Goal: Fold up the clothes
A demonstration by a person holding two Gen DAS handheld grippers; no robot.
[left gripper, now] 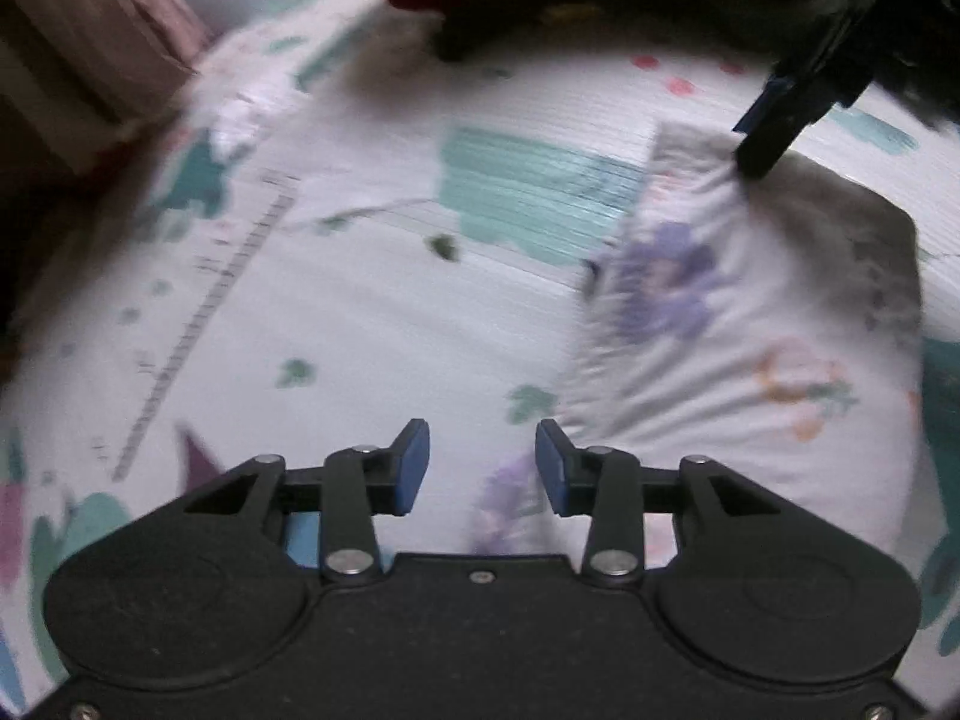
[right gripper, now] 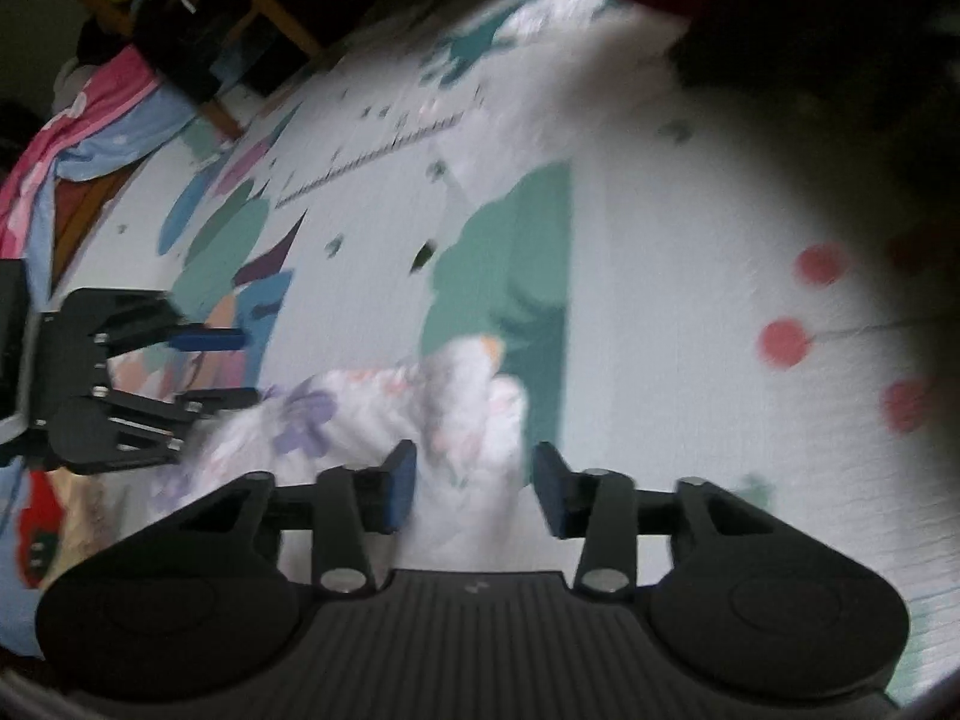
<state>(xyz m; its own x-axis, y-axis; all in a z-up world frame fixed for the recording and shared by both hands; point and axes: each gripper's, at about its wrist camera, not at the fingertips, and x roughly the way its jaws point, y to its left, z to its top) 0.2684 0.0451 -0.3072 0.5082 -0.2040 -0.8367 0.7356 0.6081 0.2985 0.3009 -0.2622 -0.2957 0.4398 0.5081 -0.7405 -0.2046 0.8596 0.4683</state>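
A white floral garment (left gripper: 750, 312) lies on the patterned play mat (left gripper: 360, 312) – blurred in both views. The left gripper (left gripper: 482, 461) hangs spread beside its near edge, pinching nothing. The right gripper (right gripper: 474, 483) stands spread – cloth between its fingers, untouched.

A folded garment (left gripper: 738, 324) lies on the play mat (left gripper: 372, 312). The left claw (left gripper: 483, 465) hovers at its near corner, the right claw (right gripper: 474, 489) over its opposite end.
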